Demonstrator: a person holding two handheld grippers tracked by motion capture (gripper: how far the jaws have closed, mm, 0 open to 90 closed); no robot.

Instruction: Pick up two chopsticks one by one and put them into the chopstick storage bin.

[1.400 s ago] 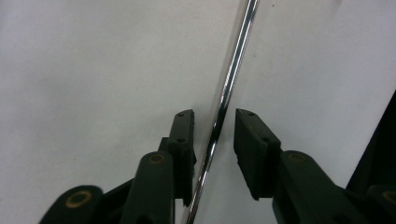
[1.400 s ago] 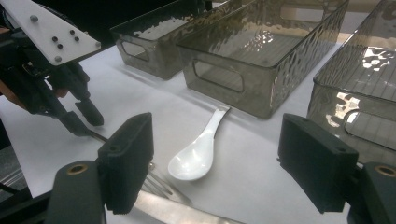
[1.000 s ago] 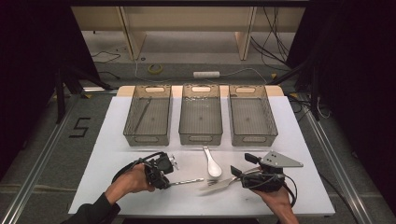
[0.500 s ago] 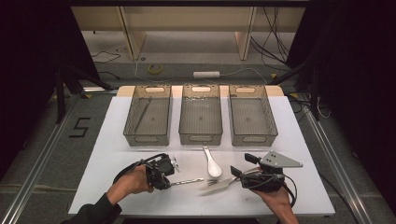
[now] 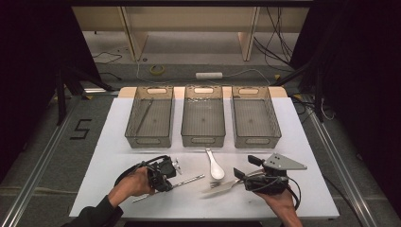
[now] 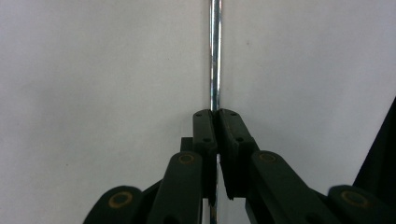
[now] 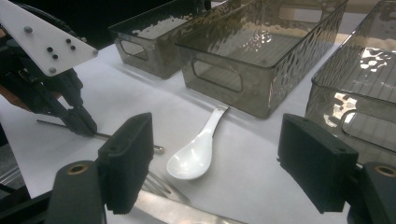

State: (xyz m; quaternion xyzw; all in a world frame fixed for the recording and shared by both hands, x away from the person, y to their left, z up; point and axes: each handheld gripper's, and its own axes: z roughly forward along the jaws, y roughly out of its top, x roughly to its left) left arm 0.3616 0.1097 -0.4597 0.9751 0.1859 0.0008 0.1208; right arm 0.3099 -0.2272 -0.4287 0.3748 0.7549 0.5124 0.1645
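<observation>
A thin metal rod point(image 5: 189, 180) lies on the white table, and my left gripper point(image 5: 166, 185) is shut on it near its middle. In the left gripper view the rod point(image 6: 215, 56) runs straight ahead from between the pads point(image 6: 205, 128), which have just been closing onto it. A white ceramic spoon point(image 5: 216, 166) lies between the two hands. My right gripper point(image 5: 247, 167) stands open, its jaws wide apart over the handle of a metal fork point(image 5: 222, 184). The right gripper view shows the spoon point(image 7: 194, 154), the fork point(image 7: 163, 191) and the left gripper point(image 7: 81, 122) beyond.
Three clear plastic bins stand in a row behind the hands: left point(image 5: 137, 137), middle point(image 5: 203, 139), right point(image 5: 257, 139). A thin stick point(image 5: 144, 116) lies in the left bin. The table's front edge is close below both hands.
</observation>
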